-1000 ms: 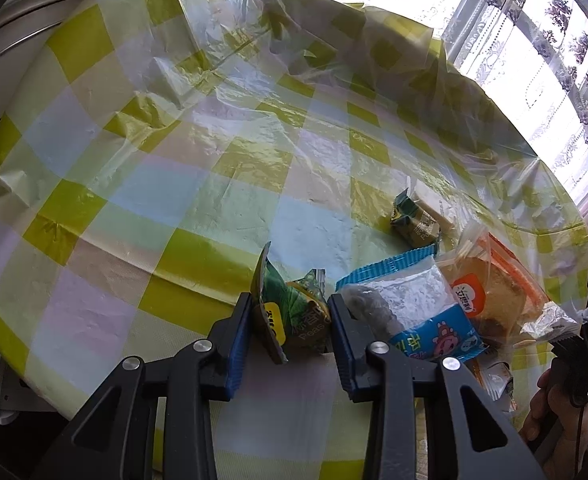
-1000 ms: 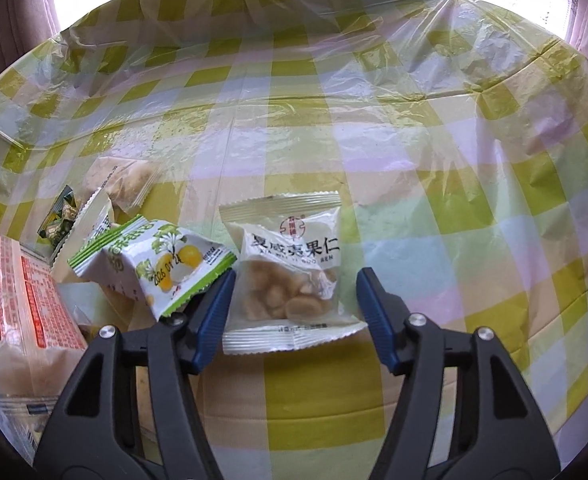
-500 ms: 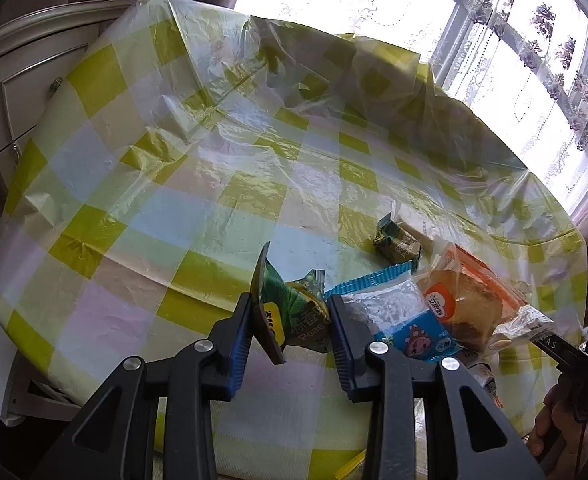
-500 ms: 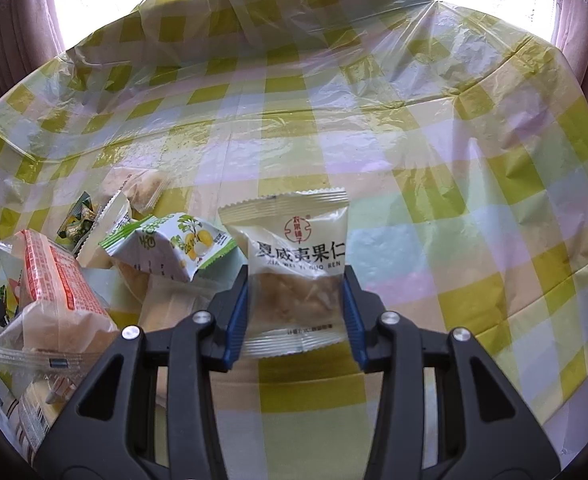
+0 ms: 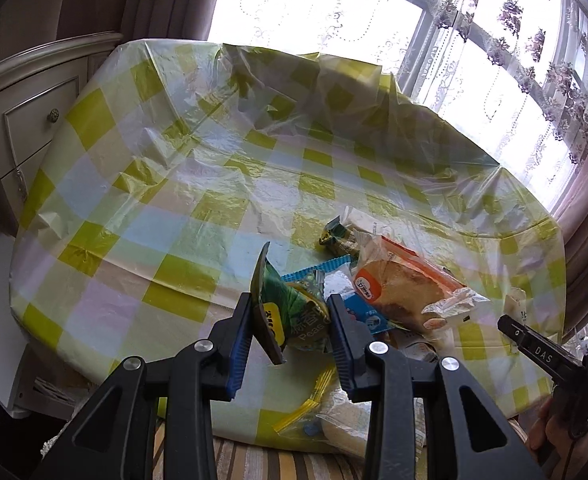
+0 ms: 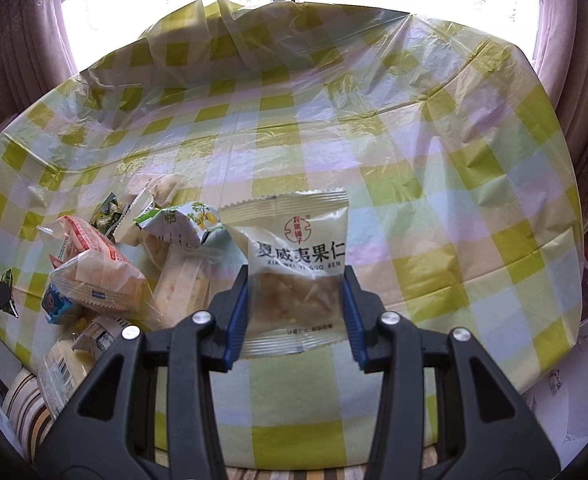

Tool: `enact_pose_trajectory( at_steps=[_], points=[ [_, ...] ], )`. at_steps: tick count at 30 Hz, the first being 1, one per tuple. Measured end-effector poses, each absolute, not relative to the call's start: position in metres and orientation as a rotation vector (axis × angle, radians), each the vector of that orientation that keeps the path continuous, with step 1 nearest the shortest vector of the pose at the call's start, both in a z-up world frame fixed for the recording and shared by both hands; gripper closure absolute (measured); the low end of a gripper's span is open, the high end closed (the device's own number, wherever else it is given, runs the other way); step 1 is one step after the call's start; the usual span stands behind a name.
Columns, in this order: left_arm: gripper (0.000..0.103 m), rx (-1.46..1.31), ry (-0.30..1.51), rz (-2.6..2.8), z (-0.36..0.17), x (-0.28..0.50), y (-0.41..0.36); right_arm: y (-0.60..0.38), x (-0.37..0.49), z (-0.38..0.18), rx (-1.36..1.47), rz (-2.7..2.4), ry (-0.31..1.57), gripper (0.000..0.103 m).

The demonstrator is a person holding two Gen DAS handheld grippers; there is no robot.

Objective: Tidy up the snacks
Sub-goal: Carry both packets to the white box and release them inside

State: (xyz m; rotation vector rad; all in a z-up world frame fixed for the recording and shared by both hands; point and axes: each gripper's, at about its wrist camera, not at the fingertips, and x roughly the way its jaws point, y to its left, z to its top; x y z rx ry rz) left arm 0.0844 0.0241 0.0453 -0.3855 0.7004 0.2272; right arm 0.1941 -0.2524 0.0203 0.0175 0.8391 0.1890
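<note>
Two packets are held up off the table: the left tongs (image 5: 290,332) pinch a green pea packet (image 5: 294,312), and the right tongs (image 6: 295,312) clamp a white nut packet (image 6: 294,264) by its sides. Right of the left tongs lies a heap of snacks: a wrapped bread (image 5: 405,292) on top, a blue packet (image 5: 367,316) under it, a small green packet (image 5: 337,236) beyond. Below the heap a zip bag (image 5: 333,412) holds something pale. A yellow checked plastic cloth (image 6: 413,160) covers the table; a lace curtain (image 5: 513,60) hangs past it.
</note>
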Motion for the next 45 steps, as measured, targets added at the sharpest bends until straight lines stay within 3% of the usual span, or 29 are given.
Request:
enact_pose_trajectory(
  at_steps=[26,45],
  points=[
    [0.065,-0.204,0.77,-0.149,0.065,0.093,-0.142,-0.366,0.122,0.024,0.102,0.111,0.858,0.057],
    [0.065,-0.088,0.918,-0.556,0.053,0.115,-0.286,-0.488,0.092,-0.01,0.188,-0.11,0.938,0.057]
  ],
)
